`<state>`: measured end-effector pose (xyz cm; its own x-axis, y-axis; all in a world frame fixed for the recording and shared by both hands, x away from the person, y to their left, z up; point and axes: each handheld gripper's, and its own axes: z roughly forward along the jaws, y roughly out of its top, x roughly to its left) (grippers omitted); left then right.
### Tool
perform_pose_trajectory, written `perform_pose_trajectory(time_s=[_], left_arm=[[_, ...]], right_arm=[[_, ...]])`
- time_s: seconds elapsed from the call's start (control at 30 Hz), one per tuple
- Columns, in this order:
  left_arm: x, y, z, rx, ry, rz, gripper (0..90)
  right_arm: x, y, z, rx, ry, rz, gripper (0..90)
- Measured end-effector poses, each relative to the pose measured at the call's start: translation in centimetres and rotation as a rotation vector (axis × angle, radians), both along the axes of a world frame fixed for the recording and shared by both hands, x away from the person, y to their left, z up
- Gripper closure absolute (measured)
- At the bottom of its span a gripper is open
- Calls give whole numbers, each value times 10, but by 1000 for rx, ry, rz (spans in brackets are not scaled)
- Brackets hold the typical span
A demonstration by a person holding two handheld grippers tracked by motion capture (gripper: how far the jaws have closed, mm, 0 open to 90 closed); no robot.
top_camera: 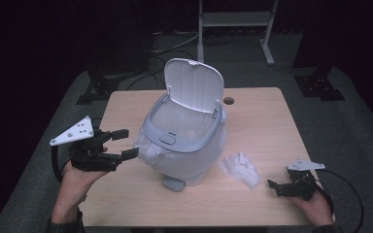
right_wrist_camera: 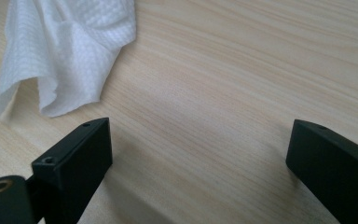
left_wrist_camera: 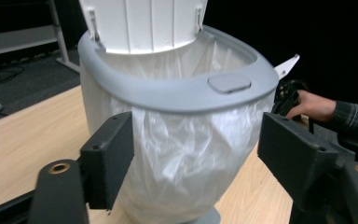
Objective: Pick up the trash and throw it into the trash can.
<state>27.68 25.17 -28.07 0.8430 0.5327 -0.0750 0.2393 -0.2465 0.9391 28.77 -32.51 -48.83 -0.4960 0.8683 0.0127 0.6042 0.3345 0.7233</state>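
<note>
The crumpled paper towel [top_camera: 239, 168] lay on the tabletop [top_camera: 262, 121] at about four o'clock from the bin [top_camera: 184, 141], just beside its foot. It looked feather-light, soft and limp, likely to sag or slip from a shallow hold, so a pinch on its raised central fold seemed best. The right tool [top_camera: 278, 187] rested near it, jaws spread and empty. The left tool [top_camera: 119, 143], also spread, hovered at the bin's nine o'clock side, close to the plastic liner [left_wrist_camera: 186, 154]. The lid [top_camera: 194, 83] stood open; the lined bin appeared empty, though its bottom was hidden.
</note>
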Motion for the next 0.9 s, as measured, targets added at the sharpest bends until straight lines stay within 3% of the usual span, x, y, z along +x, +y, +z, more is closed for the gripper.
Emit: perform_pose_trajectory(time_s=[0.33, 0.6, 0.77, 0.9], left_arm=[[-6, 11, -22, 48, 31, 74, 43], [-6, 16, -40, 98, 49, 133, 0], [-6, 13, -59, 162, 55, 161, 0], [-5, 11, -71, 186, 71, 169, 0]], right_arm=[[0, 0, 0, 0, 0, 0, 55], [0, 0, 0, 0, -1, 0, 55], [0, 0, 0, 0, 0, 0, 55], [0, 0, 0, 0, 0, 0, 55]])
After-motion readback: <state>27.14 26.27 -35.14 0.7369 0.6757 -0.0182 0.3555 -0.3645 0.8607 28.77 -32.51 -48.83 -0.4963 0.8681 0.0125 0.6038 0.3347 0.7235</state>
